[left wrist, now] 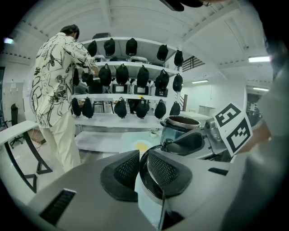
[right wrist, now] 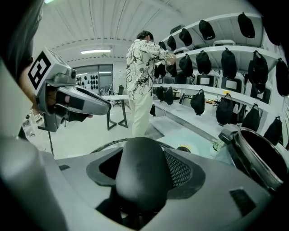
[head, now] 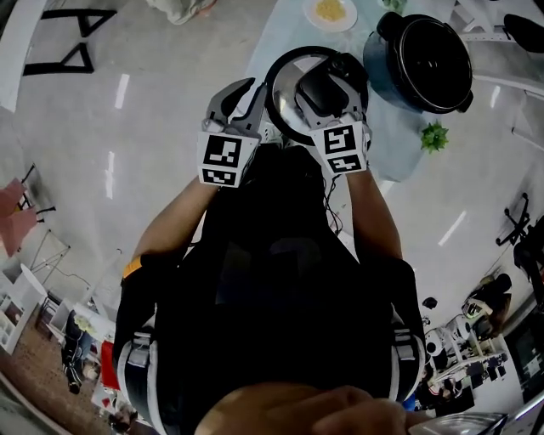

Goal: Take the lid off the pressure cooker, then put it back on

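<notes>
Head view steeply down. Lid (head: 287,93) was off the pressure cooker pot (head: 381,64) and held in the air in front of the person, with both tools on it. Left gripper (left wrist: 141,164): jaws narrow, pads pinched on the lid's thin rim (left wrist: 144,178), which ran edge-on between them. Right gripper (right wrist: 143,162): jaws wide, clamped around the lid's bulky black handle (head: 316,89), which filled the gap; one mesh pad showed beside it, and the other was hidden behind the handle. The two tools sat side by side, marker cubes toward the camera, left at the lid's edge, right over its middle. The pot stood open on the pale blue table (head: 276,38), dark inside, up and to the right of the lid in the head view and apart from it. Also on the table: a plate (head: 330,12) with something yellow on it beyond the lid, and a small green plant-like item (head: 434,136) near the pot. In the background, a person in a patterned shirt (left wrist: 56,85) stood facing white shelves (left wrist: 131,97) lined with black bags.
</notes>
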